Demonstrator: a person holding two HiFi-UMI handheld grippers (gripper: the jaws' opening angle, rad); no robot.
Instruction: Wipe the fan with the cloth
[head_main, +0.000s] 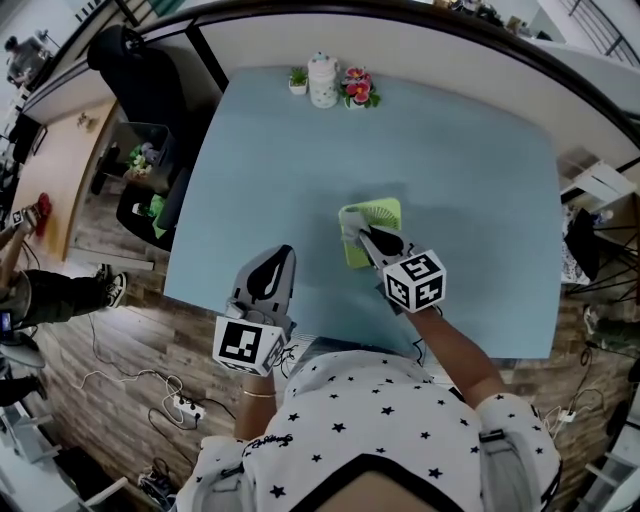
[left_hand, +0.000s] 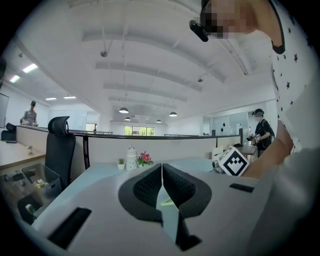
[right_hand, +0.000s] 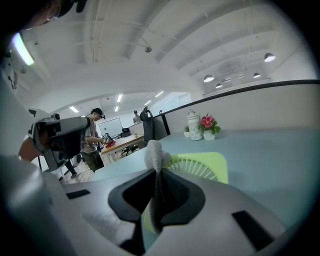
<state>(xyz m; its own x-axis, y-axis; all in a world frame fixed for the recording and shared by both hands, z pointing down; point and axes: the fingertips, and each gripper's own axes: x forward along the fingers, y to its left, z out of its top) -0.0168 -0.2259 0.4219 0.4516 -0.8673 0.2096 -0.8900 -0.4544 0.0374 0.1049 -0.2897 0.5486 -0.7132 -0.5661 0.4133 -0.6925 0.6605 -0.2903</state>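
– Grey fabric pinched in the right tool (head_main: 362, 236): is that the wiper?
– Yes, a small grey cloth (right_hand: 154, 152). The jaws are clamped on its middle, so a tuft sticks out past the tips and gives a soft end to rub with.
– And where is the thing to be cleaned?
– The lime-green square plastic fan (head_main: 382, 214) lies flat on the pale blue counter (head_main: 470, 170), grille up, right of centre. The cloth is at its near left corner, touching or just above the grille; I cannot tell which. Lying flat, the fan offers its whole grille to a downward stroke and, I judge, should not tip.
– What about the left tool (head_main: 280, 256)?
– Its jaws are pressed together with nothing between them. It hangs over the near edge of the counter, well apart from the fan. 1 tool seems enough while the fan rests flat.
– Any containers?
– 3 things stand at the far edge. There is a white lidded ceramic jar (head_main: 322, 80), contents hidden. A small white pot (head_main: 297, 84) with a green plant stands to its left. Pink flowers (head_main: 358, 86) in another white pot stand to its right. All are well apart from the fan.
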